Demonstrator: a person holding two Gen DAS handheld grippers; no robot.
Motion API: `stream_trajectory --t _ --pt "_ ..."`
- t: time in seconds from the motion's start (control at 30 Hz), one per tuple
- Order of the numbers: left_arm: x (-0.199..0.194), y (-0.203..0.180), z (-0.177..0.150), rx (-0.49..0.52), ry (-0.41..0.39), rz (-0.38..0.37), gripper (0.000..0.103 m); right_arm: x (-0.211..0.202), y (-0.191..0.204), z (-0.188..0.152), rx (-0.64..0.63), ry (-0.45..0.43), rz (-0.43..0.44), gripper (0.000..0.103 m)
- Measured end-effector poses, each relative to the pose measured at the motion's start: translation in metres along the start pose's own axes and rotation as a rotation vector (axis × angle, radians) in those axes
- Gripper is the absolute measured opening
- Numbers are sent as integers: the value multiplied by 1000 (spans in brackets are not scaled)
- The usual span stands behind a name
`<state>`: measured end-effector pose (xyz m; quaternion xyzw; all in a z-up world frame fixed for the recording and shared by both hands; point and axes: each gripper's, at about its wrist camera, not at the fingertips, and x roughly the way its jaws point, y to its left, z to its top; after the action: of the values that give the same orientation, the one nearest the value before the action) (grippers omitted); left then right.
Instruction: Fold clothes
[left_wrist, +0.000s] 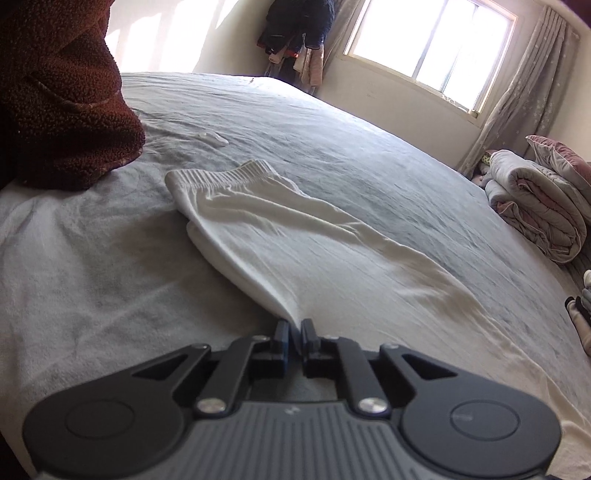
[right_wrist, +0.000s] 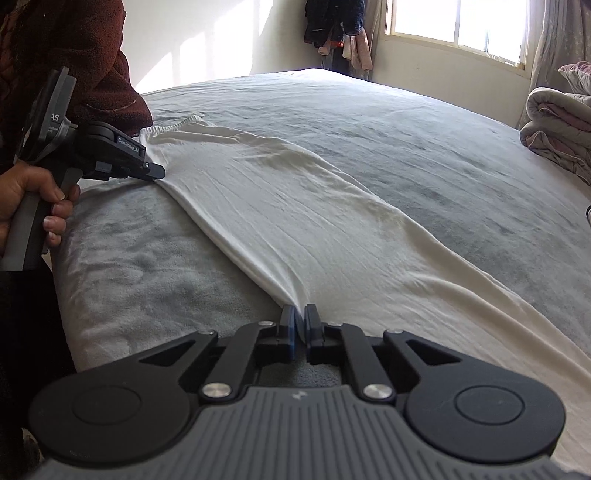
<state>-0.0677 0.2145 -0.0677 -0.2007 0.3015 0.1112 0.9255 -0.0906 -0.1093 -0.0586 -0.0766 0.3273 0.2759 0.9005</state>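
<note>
White trousers (left_wrist: 295, 240) with a ribbed elastic waistband (left_wrist: 221, 173) lie stretched along the near side of a grey bed. My left gripper (left_wrist: 296, 328) is shut on the near folded edge of the trousers. In the right wrist view the same white trousers (right_wrist: 295, 206) run from upper left to lower right, and my right gripper (right_wrist: 300, 317) is shut on their near edge further along. The left gripper (right_wrist: 157, 173) shows there too, held in a hand (right_wrist: 26, 199), pinching the edge close to the waistband.
The grey bed sheet (left_wrist: 92, 277) covers the whole bed. A person in a dark red fleece sleeve (left_wrist: 55, 92) stands at the left. A folded quilt (left_wrist: 535, 206) lies at the bed's right side. Clothes hang in the corner (left_wrist: 295, 33) by the window (left_wrist: 432, 44).
</note>
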Motion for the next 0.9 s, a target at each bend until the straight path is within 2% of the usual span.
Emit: stream_trajectory --t 0.03,0.1,0.2,0.23,0.3,0.33,0.37,0.5,0.6,0.77,0.9 --pt "-2 0 2 -4 -4 14 19 -2 -2 2 17 1 7 14" --pt "-6 0 5 -15 -18 47 40 -5 -7 6 51 2 21 15" --pt "-11 1 7 -25 -35 83 54 -11 -13 12 110 -8 44 15" --pt "-12 1 7 -24 -36 87 55 -14 -14 13 132 -19 54 18" --pt "-14 0 7 -24 -38 93 61 -19 -14 15 162 -34 71 38" --pt "-15 -1 8 -21 -39 93 62 -21 -13 15 170 -39 77 57" --pt "-16 -2 9 -18 -40 91 64 -22 -13 15 164 -44 79 58" --pt "-20 -8 15 -6 -44 85 68 -22 -9 14 131 -39 65 58" --pt "-21 -17 23 10 -37 60 68 -16 -14 16 166 -17 62 58" --pt "-18 -45 37 67 -33 2 68 -12 -23 30 191 -16 43 59" --pt "-5 -73 48 114 3 -66 68 -7 -33 51 206 -20 38 61"
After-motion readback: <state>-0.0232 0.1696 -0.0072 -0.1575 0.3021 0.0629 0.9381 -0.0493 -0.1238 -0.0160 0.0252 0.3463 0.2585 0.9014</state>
